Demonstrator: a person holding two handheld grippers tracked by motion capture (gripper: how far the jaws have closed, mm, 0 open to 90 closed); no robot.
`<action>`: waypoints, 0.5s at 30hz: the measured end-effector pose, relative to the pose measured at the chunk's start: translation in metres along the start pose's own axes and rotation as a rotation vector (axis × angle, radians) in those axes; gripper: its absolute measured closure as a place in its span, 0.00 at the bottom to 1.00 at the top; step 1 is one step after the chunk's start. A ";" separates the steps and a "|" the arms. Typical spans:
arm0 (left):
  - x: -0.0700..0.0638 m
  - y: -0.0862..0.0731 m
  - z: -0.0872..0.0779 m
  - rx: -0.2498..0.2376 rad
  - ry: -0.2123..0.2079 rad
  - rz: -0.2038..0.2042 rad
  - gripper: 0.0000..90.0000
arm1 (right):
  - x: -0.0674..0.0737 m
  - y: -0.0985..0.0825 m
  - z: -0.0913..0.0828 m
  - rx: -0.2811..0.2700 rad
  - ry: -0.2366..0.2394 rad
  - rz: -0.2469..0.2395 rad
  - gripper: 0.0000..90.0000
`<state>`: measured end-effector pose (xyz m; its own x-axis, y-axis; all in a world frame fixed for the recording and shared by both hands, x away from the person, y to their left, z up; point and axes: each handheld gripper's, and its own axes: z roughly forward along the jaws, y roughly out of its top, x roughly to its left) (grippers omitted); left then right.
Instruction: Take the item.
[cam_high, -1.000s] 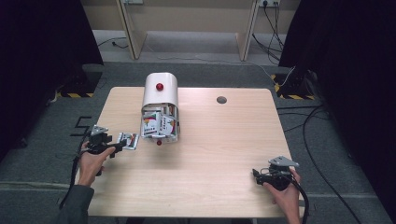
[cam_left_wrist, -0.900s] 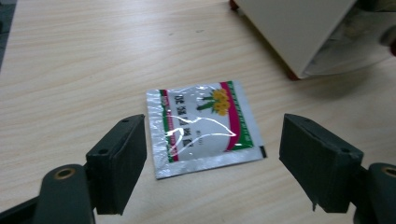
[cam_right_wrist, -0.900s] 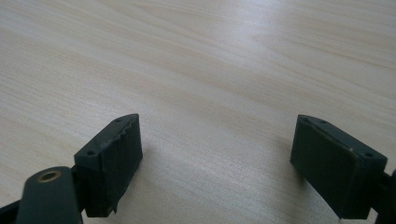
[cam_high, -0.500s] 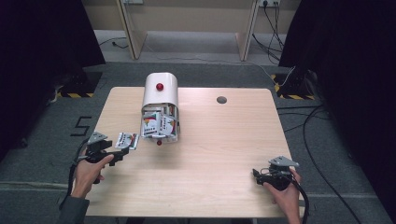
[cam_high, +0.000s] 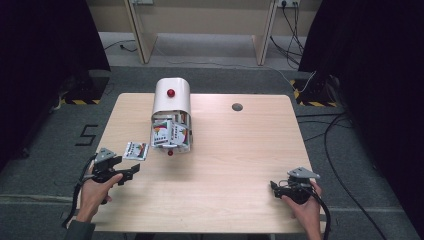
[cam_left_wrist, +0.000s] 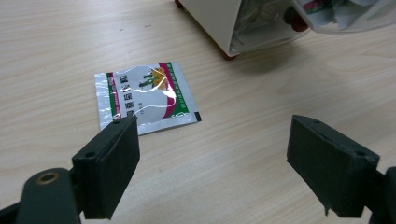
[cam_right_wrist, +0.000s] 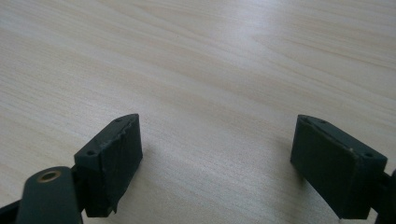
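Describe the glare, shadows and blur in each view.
High view: even light, dark surroundings, soft overall. Left gripper view: white glare streaks on the foil packet, the container casts a shadow on the table. Right gripper view: broad sheen across the wood at the top, claw pads cast soft shadows.

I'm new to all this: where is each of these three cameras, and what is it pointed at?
High view: above the person's side, looking forward and down on the table; both forearms, left gripper, right gripper.
Left gripper view: rides that gripper, facing the sachet; open jaws.
Right gripper view: rides its gripper, facing bare tabletop; open jaws.
Shared: sachet in high and left views.
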<state>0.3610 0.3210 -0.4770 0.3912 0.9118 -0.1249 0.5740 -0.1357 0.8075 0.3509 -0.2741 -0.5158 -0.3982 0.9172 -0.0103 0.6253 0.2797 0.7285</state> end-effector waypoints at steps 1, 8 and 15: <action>-0.001 -0.001 -0.002 -0.003 -0.002 0.000 0.19 | 0.000 0.000 0.000 0.000 0.000 0.000 0.19; -0.010 -0.007 -0.006 -0.010 -0.024 0.008 0.18 | 0.000 0.000 0.000 -0.001 0.000 -0.002 0.19; -0.017 -0.016 -0.008 -0.008 -0.043 0.011 0.18 | 0.000 0.000 0.000 -0.001 0.000 -0.002 0.19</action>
<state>0.3396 0.3102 -0.4834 0.4281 0.8927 -0.1407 0.5640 -0.1422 0.8135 0.3512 -0.2742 -0.5158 -0.3997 0.9165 -0.0120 0.6235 0.2815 0.7294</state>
